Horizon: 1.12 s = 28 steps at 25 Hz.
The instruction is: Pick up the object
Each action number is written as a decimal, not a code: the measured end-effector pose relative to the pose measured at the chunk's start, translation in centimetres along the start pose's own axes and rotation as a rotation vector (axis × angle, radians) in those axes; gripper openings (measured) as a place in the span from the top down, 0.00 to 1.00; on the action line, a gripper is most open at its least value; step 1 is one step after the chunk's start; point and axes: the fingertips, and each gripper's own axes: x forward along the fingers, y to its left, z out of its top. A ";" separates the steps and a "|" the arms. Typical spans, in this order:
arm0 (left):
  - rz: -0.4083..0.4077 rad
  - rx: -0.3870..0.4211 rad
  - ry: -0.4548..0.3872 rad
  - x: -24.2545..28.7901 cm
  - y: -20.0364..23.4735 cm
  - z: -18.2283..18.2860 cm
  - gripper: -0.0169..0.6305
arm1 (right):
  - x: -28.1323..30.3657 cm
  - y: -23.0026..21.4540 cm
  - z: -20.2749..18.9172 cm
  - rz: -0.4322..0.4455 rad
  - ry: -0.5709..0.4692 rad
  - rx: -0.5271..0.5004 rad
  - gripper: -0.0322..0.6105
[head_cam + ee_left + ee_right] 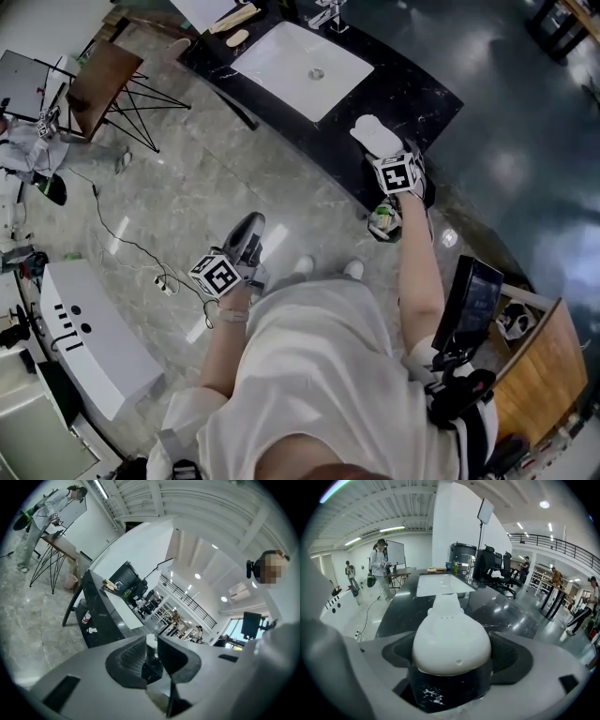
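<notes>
The white object point(374, 135) lies on the black table point(427, 94), its long axis running from 11 to 5 o'clock in the head view, in line with the right gripper point(451, 654). That gripper's fingers stand wide apart astride the object's near end and do not seem to press on it. The left gripper point(246, 236), fingers barely apart and empty, hangs well apart at 8 o'clock.

The sink point(281, 56) sits in the bench point(422, 89), toward its far end. The object point(375, 134) lies on the bench near its front edge, between the fingers point(515, 658) of the right gripper point(451, 658). The left gripper point(249, 230) hangs over the floor point(178, 187), left of the bench and well apart from the object.
</notes>
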 end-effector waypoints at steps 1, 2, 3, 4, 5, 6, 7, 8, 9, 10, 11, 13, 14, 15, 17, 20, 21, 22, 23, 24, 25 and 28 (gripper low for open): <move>-0.003 -0.001 0.001 0.1 -0.1 -0.1 0.86 | 0.2 0.0 -0.4 0.006 0.012 -0.004 0.26; -0.011 -0.005 -0.005 0.1 0.1 -0.2 0.86 | 0.4 -0.1 -0.7 0.009 0.023 0.000 0.26; -0.017 -0.010 -0.012 0.2 0.2 -0.3 0.86 | 0.6 -0.2 -0.9 0.012 0.031 0.006 0.26; -0.020 -0.014 -0.014 0.2 0.3 -0.4 0.86 | 0.6 -0.2 -1.0 0.014 0.033 0.013 0.26; -0.020 -0.016 -0.013 0.1 0.4 -0.4 0.86 | 0.6 -0.3 -1.0 0.014 0.030 0.017 0.26; -0.018 -0.018 -0.011 0.1 0.5 -0.5 0.86 | 0.6 -0.3 -0.9 0.013 0.028 0.020 0.26; -0.015 -0.020 -0.009 -0.1 0.6 -0.5 0.86 | 0.7 -0.3 -1.0 0.011 0.029 0.024 0.26; -0.013 -0.022 -0.009 -0.2 0.8 -0.5 0.86 | 0.7 -0.3 -1.0 0.010 0.029 0.029 0.26; -0.011 -0.024 -0.009 -0.3 0.9 -0.5 0.86 | 0.8 -0.3 -1.0 0.008 0.023 0.031 0.26; -0.010 -0.025 -0.011 -0.4 1.1 -0.5 0.86 | 0.7 -0.4 -0.7 0.004 0.008 0.031 0.26; -0.010 -0.027 -0.012 -0.5 1.1 -0.5 0.86 | 0.7 -0.6 -0.4 -0.002 -0.010 0.031 0.26; -0.010 -0.029 -0.013 -0.7 1.2 -0.4 0.86 | 0.6 -0.8 -0.3 -0.016 -0.024 0.035 0.26; -0.010 -0.030 -0.013 -0.8 1.2 -0.4 0.86 | 0.6 -0.9 -0.4 -0.020 -0.021 0.039 0.26; -0.010 -0.031 -0.014 -0.8 1.3 -0.3 0.86 | 0.6 -0.8 -0.5 -0.022 -0.016 0.042 0.26; -0.008 -0.036 -0.017 -0.9 1.6 -0.3 0.86 | 0.6 -0.3 -0.5 -0.021 -0.014 0.041 0.26; -0.005 -0.043 -0.019 -1.3 2.0 -0.2 0.86 | 0.3 0.8 -0.6 -0.010 -0.018 0.049 0.26; -0.006 -0.045 -0.020 -1.5 2.2 -0.2 0.86 | 0.1 1.3 -0.6 -0.003 -0.024 0.064 0.26; -0.008 -0.047 -0.021 -1.8 2.2 -0.2 0.86 | -0.1 1.8 -0.5 0.008 -0.034 0.087 0.26; -0.010 -0.048 -0.022 -2.2 2.3 -0.1 0.86 | -0.4 2.3 -0.3 0.020 -0.048 0.113 0.26; -0.011 -0.048 -0.021 -2.6 2.4 -0.1 0.86 | -0.8 2.9 -0.1 0.035 -0.063 0.142 0.26; -0.009 -0.049 -0.018 -3.0 2.4 0.0 0.86 | -1.1 3.6 0.0 0.053 -0.078 0.174 0.26; -0.010 -0.053 -0.013 -3.9 2.6 0.1 0.86 | -2.0 5.2 0.5 0.123 -0.127 0.305 0.26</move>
